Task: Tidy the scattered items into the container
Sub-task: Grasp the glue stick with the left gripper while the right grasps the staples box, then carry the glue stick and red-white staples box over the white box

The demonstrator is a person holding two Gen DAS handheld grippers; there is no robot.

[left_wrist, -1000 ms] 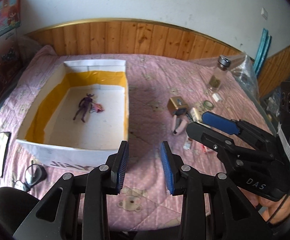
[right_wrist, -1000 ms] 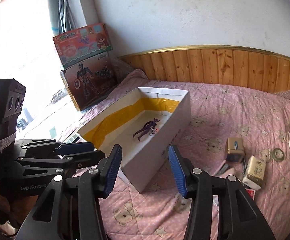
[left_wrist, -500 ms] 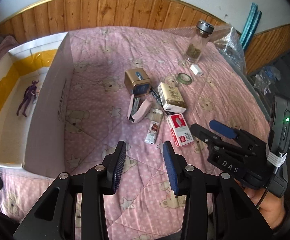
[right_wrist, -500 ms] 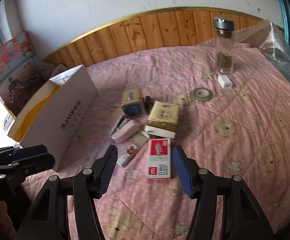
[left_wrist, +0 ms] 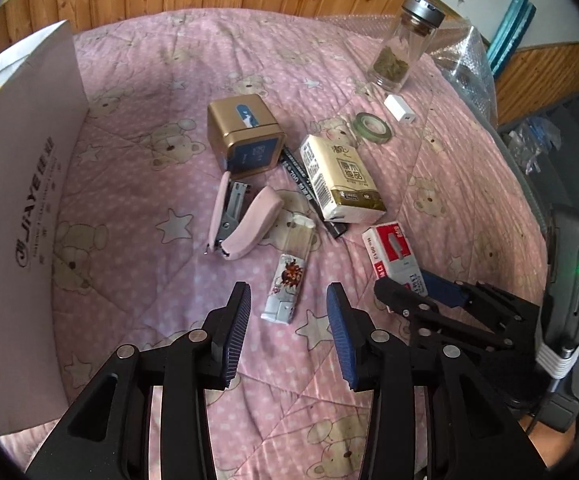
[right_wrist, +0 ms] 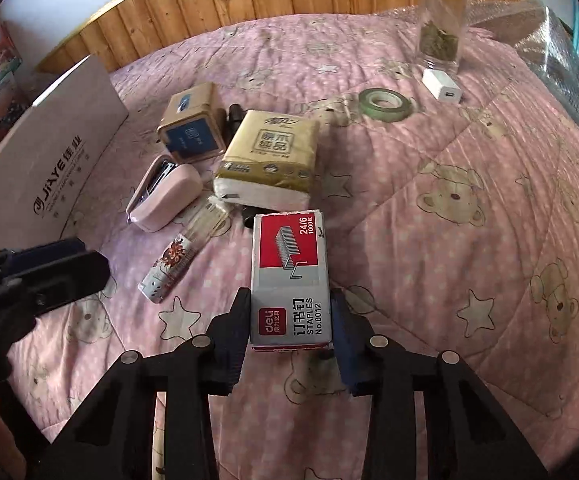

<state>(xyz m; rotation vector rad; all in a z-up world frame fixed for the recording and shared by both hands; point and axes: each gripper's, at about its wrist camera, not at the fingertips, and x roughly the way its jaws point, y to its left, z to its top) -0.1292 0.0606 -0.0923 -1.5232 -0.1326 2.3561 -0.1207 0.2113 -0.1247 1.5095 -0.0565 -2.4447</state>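
Pink quilt fills my left wrist view: my left gripper (left_wrist: 287, 336) is spread, nothing between its pads, just short of the clear toothpick tube (left_wrist: 289, 270), which looks light, smooth and likely to roll, so I'd take it across its middle. From the right wrist, my right gripper (right_wrist: 289, 326) is closing on the staples box (right_wrist: 289, 276); stiff cardboard, small but dense, flat sides gripping well.
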